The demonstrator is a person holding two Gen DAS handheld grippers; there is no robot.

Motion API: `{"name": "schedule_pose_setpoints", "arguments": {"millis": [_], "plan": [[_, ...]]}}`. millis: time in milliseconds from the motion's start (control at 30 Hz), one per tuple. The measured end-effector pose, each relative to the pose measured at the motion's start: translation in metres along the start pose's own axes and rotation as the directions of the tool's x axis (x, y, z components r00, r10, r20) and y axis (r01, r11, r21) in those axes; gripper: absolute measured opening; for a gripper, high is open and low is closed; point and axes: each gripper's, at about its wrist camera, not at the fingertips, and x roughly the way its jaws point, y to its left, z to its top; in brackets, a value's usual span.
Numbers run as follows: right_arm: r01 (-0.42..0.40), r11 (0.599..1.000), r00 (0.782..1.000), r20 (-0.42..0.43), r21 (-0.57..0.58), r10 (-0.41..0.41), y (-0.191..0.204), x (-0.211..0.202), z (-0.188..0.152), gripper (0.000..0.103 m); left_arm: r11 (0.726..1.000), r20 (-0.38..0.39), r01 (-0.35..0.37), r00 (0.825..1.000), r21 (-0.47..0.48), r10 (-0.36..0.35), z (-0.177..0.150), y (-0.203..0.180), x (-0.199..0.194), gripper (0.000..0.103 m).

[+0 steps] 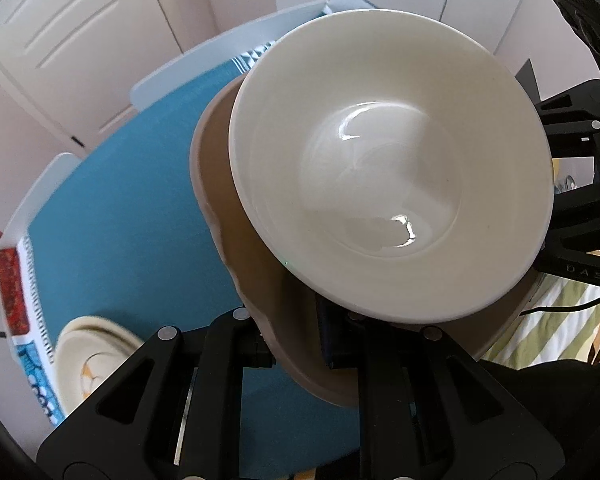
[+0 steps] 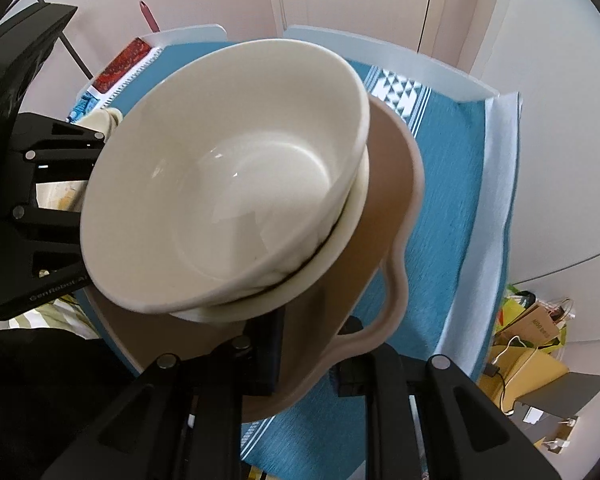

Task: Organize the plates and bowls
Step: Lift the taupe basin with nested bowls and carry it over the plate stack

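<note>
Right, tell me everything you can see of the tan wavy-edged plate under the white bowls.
The tan wavy-edged plate looks like matte ceramic or stoneware, with a scalloped, raised rim and a flat brown face. It is held tilted above the blue tablecloth, not resting on it. The left gripper and right gripper each pinch its rim from opposite sides. Two nested glossy white bowls sit on its face, covering most of it. No chips or food show on the visible part.

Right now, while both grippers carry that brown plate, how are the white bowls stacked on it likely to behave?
The white bowls look glossy and sit unrestrained on the brown plate, so they could slide. The plate appears tilted above the blue cloth, which raises that risk. They look ceramic, probably heavy and breakable if dropped.
</note>
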Motion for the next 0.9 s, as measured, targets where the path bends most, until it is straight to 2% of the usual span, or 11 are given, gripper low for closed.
{"name": "schedule_pose_setpoints", "arguments": {"millis": [333, 467, 667, 900], "plan": [[0.010, 0.996, 0.999, 0.039, -0.086, -0.006, 0.035, -0.062, 0.024, 0.017, 0.996, 0.061, -0.039, 0.997, -0.078, 0.044, -0.016, 0.017, -0.082, 0.012], [0.026, 0.993, 0.998, 0.061, -0.112, -0.019, 0.058, -0.078, 0.032, 0.017, 0.995, 0.086, -0.053, 0.994, -0.086, 0.061, -0.015, 0.031, -0.096, 0.012], [0.046, 0.990, 0.996, 0.085, -0.136, -0.034, 0.102, -0.089, 0.044, 0.017, 0.993, 0.111, -0.056, 0.992, -0.106, 0.068, -0.050, 0.074, -0.117, 0.012], [0.042, 0.993, 0.996, 0.086, -0.109, -0.033, 0.167, -0.076, 0.056, 0.017, 0.994, 0.095, -0.046, 0.994, -0.103, 0.056, -0.099, 0.122, -0.123, 0.012]]}}
